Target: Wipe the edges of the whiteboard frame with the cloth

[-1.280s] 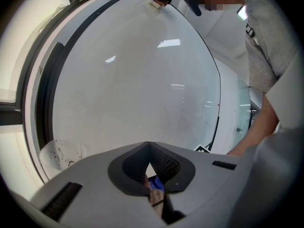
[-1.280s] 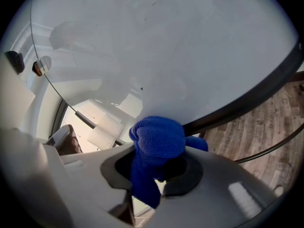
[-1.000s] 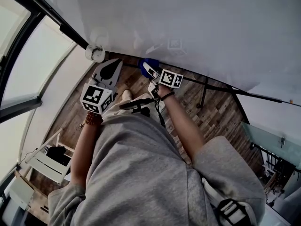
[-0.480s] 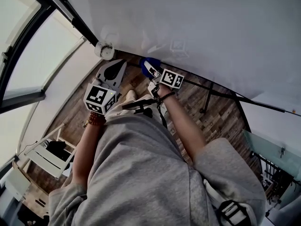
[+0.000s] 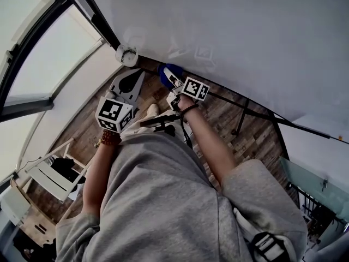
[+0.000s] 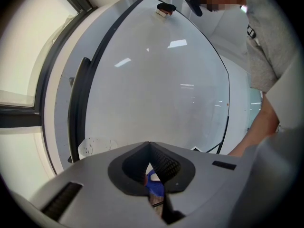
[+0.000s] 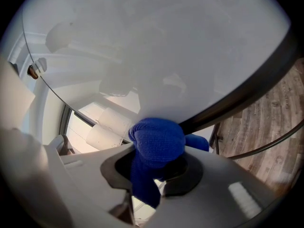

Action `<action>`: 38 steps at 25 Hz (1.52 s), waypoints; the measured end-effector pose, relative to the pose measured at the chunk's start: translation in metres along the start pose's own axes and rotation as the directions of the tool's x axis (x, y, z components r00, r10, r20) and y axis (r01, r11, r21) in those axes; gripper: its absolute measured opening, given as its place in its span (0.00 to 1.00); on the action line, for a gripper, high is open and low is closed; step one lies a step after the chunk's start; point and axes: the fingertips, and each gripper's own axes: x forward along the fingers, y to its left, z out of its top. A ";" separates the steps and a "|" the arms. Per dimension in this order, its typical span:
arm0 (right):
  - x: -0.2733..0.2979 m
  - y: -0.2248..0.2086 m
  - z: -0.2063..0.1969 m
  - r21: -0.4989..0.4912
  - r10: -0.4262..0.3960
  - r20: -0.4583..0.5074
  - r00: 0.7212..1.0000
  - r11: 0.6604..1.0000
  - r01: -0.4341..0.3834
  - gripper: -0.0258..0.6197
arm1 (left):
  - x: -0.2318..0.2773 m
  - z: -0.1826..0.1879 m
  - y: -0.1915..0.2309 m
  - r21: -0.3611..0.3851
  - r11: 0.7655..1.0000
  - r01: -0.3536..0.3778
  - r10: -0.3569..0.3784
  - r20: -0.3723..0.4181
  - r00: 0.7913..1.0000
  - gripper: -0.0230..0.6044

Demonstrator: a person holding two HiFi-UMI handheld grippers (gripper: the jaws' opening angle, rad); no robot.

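Note:
The whiteboard fills the top of the head view, its black frame running down the left side and along the lower edge. My right gripper is shut on a blue cloth held against that lower edge near the left corner. In the right gripper view the blue cloth bulges from the right gripper and touches the black frame. My left gripper hangs left of it, shut and empty, just below the corner. In the left gripper view the left gripper points at the whiteboard.
A white round fitting sits at the board's lower left corner. Black stand legs cross the wooden floor. White furniture stands at the lower left, and a glass surface at the right. A curved window wall is on the left.
The right gripper has slid the blue cloth a little left along the lower frame edge, toward the corner. The left gripper stays about where it was.

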 end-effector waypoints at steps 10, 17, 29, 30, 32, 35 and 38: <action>0.033 0.015 -0.014 0.032 0.060 -0.034 0.998 0.998 -0.059 0.22 | -0.021 -0.002 0.015 0.003 0.998 -0.066 0.066 0.003 0.998 0.05; 0.053 0.026 -0.023 0.033 0.086 -0.061 0.994 0.996 -0.084 0.22 | -0.035 -0.004 0.025 0.009 0.994 -0.105 0.105 -0.001 0.994 0.05; 0.100 0.045 -0.041 0.073 0.143 -0.104 0.984 0.988 -0.136 0.22 | -0.058 -0.013 0.043 0.011 0.985 -0.173 0.173 -0.033 0.984 0.05; 0.104 0.047 -0.042 0.071 0.147 -0.111 0.983 0.988 -0.139 0.22 | -0.060 -0.014 0.045 0.009 0.984 -0.179 0.179 -0.038 0.983 0.05; 0.110 0.051 -0.044 0.069 0.151 -0.117 0.982 0.987 -0.144 0.22 | -0.065 -0.015 0.048 0.009 0.982 -0.189 0.190 -0.041 0.981 0.05; 0.114 0.053 -0.049 0.060 0.154 -0.121 0.981 0.987 -0.147 0.22 | -0.073 -0.015 0.050 0.007 0.979 -0.206 0.206 -0.031 0.978 0.05; 0.118 0.052 -0.057 0.011 0.133 -0.177 0.975 0.991 -0.133 0.22 | -0.076 -0.011 0.052 0.007 0.977 -0.213 0.213 -0.017 0.977 0.05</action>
